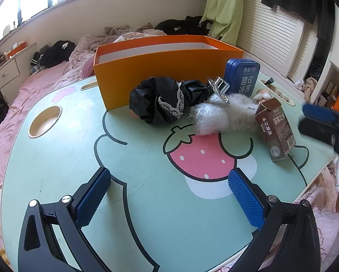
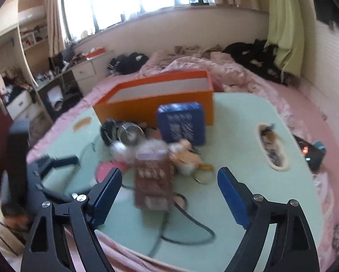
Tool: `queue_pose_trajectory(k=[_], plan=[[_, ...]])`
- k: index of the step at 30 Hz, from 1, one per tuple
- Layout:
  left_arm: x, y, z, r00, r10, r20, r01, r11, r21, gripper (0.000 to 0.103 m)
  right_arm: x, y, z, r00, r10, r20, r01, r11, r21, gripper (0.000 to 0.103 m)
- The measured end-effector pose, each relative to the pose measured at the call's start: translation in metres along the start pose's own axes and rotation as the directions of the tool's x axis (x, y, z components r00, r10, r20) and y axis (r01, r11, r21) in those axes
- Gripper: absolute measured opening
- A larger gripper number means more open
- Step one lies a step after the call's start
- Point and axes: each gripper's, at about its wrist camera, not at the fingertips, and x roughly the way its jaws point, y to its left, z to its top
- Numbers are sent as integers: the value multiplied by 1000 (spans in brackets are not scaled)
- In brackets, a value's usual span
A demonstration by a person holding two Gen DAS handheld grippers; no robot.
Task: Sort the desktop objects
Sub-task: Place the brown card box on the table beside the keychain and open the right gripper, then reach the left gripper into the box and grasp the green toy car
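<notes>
Brown carton (image 2: 152, 181) was seen lying on the green desk (image 2: 237, 136), just ahead of the right gripper (image 2: 169, 195), whose jaws were spread wide and empty; the left gripper (image 1: 169, 195) was released too; next, the carton likely had to be pinched and carried to the orange box (image 2: 155, 95).

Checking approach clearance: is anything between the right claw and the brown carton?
Nothing visible. The right claw is open and the brown carton stands straight ahead between its fingers' lines, with only bare table before it. The plush toy and blue tin sit behind it.
</notes>
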Motion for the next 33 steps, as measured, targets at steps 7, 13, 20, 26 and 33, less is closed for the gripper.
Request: queue_pose_trajectory(k=[7, 13, 20, 26, 33], plan=[[0, 0, 0, 1000, -1, 0, 1, 1000, -1, 103, 21, 16, -20, 994, -95, -59, 88, 990, -109, 96], [0, 0, 0, 1000, 5, 0, -5, 1000, 0, 103, 30, 14, -26, 995, -77, -56, 69, 990, -125, 103], [0, 0, 0, 1000, 6, 0, -6, 1000, -1, 103, 30, 12, -29, 999, -41, -13, 38, 988, -148, 103], [0, 0, 0, 1000, 6, 0, -6, 1000, -2, 103, 30, 10, -29, 1000, -19, 4, 20, 987, -159, 103], [-6, 3, 6, 1000, 12, 8, -12, 1000, 1, 103, 30, 9, -29, 1000, -18, 5, 18, 987, -160, 103]])
